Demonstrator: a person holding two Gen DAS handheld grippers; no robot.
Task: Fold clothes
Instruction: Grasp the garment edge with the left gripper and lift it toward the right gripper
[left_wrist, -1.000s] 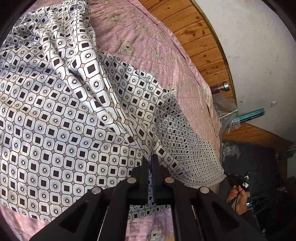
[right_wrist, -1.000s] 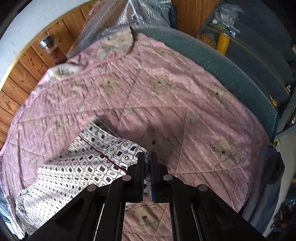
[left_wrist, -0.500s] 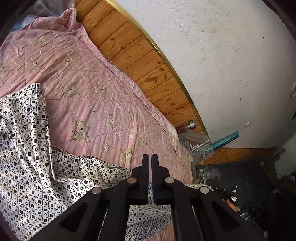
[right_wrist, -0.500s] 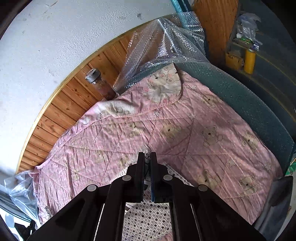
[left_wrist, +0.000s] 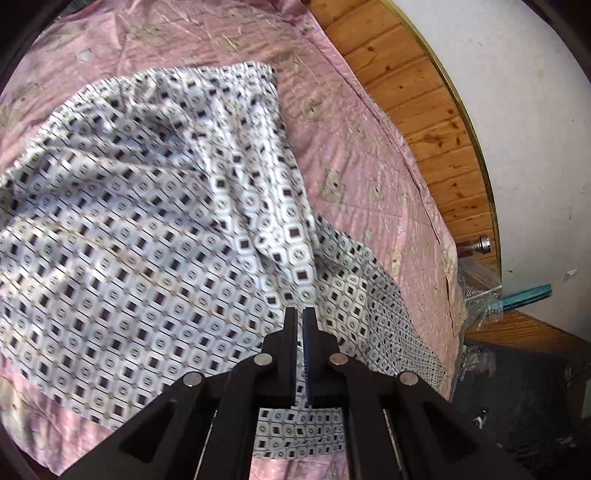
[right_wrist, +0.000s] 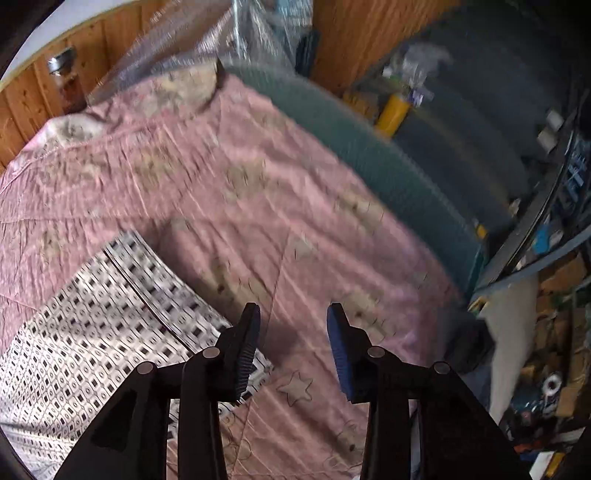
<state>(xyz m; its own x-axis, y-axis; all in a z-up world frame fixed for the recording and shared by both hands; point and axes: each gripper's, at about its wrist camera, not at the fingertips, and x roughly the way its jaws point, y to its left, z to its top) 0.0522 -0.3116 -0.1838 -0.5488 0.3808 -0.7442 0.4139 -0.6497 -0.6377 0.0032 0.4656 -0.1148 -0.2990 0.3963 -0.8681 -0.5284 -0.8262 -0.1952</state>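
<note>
Across the pink quilt (left_wrist: 369, 155) lies the patterned cloth (left_wrist: 129, 240), rumpled and partly doubled over. It looks thin, soft and slippery, so hems and corners are likely the best holds. Left gripper (left_wrist: 300, 317) is pinched together on a raised fold of it; right gripper (right_wrist: 293, 321) stands apart, empty, beside its edge.

Left gripper (left_wrist: 300, 314): black angular linkage arms, four silver rivets, thin blue pad inside. Right gripper (right_wrist: 293, 314): same black frame, ribbed fingers (right_wrist: 246, 350), blue pad at 3 o'clock.
</note>
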